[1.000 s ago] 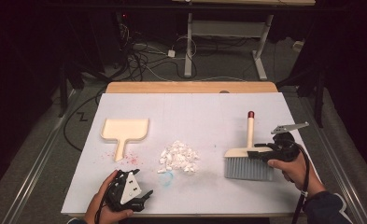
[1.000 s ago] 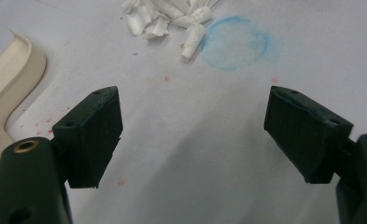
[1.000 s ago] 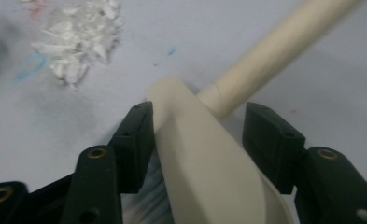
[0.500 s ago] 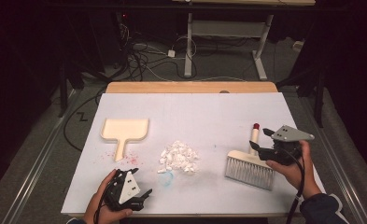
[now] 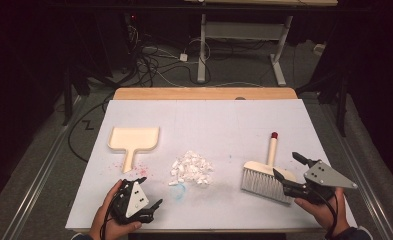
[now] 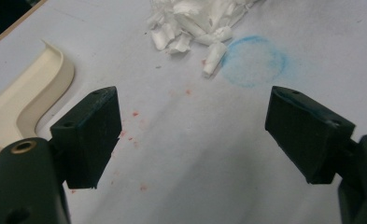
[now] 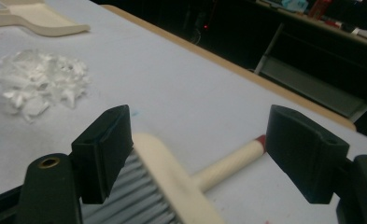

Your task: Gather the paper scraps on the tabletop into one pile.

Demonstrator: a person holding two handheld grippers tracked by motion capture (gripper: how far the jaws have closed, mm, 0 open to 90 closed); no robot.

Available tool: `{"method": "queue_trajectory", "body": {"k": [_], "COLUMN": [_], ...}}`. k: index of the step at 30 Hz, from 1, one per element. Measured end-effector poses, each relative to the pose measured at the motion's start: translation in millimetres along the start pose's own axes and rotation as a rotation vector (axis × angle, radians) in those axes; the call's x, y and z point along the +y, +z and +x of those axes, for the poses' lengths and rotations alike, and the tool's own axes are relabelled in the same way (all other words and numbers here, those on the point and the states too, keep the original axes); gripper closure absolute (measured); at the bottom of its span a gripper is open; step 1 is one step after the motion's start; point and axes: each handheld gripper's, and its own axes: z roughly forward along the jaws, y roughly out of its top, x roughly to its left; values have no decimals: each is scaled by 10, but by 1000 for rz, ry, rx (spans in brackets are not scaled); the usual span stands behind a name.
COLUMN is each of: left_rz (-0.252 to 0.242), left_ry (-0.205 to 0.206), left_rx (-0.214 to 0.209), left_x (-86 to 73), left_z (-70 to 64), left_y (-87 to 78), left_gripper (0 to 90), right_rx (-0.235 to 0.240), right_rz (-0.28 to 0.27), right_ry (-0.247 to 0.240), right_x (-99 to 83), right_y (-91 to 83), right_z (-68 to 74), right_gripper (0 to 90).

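A cream brush [image 5: 264,176] with grey bristles lies at the near right, its red-tipped handle [image 5: 272,146] pointing away. My right gripper [image 5: 286,165] hovers open just right of the brush head. In the right gripper view the brush [image 7: 165,177] and its handle [image 7: 228,164] show between the wide jaws of the right gripper [image 7: 197,116]. A pile of white scraps [image 5: 191,167] sits mid-table, a cream dustpan [image 5: 134,140] to its left. My left gripper [image 5: 150,192] rests open near the front edge. The left gripper [image 6: 193,98] has bare table between its jaws; scraps [image 6: 195,18] and dustpan [image 6: 22,102] lie beyond.
The white table top [image 5: 209,120] has a wooden far edge [image 5: 204,93]. A faint blue ring [image 6: 253,60] and red specks [image 5: 139,167] mark the surface near the scraps. Cables and a desk frame [image 5: 239,35] stand on the floor beyond.
My right gripper has drawn back toward the near right corner. The brush has shifted slightly nearer and its head now sits askew. The left gripper has stayed put.
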Motion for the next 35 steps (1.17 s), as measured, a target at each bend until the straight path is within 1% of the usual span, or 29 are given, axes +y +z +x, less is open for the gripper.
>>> {"method": "queue_trajectory", "body": {"k": [1, 2, 3, 5, 6, 8, 10, 12, 14, 20, 28, 31, 34, 35], "left_rz": [2, -1, -2, -9, -11, -18, -23, -26, -25, -20, -17, -20, -20, -19], "left_ry": [4, 3, 6, 7, 7, 6, 5, 7, 4, 4, 3, -13, -22, -18], "left_rx": [2, 5, 7, 13, 17, 21, 23, 25, 26, 26, 34, 42, 50, 54], "left_x": [-2, -4, -6, -12, -15, -15, -12, -13, -15, -16, -19, -15, -11, -9], "left_z": [-1, -7, -9, -16, -19, -19, -18, -16, -6, -8, 1, 13, 18, 14], "left_y": [-8, -15, -29, -48, -59, -74, -81, -83, -79, -72, -75, -85, -94, -97], "left_gripper": [171, 170, 170, 170, 170, 170, 169, 169, 169, 169, 168, 169, 168, 169], "right_rx": [-13, -16, -7, -21, -20, -23, -13, -24, -14, 2, -15, -19, -18, -7], "right_rz": [4, 1, -2, 6, 10, 20, 23, 15, 7, 12, 5, 0, -6, -10], "right_ry": [-2, -1, 5, -16, -30, -54, -61, -63, -54, -60, -61, -65, -42, -28], "right_x": [-38, -75, -110, -161, -176, -183, -173, -163, -157, -179, -159, -147, -140, -141], "right_y": [-27, -54, -73, -96, -100, -103, -111, -118, -114, -87, -90, -96, -98, -99], "right_z": [17, 33, 49, 102, 131, 184, 210, 231, 230, 217, 199, 186, 158, 156], "right_gripper": [242, 242, 242, 242, 242, 235, 223, 223, 222, 217, 217, 217, 217, 217]}}
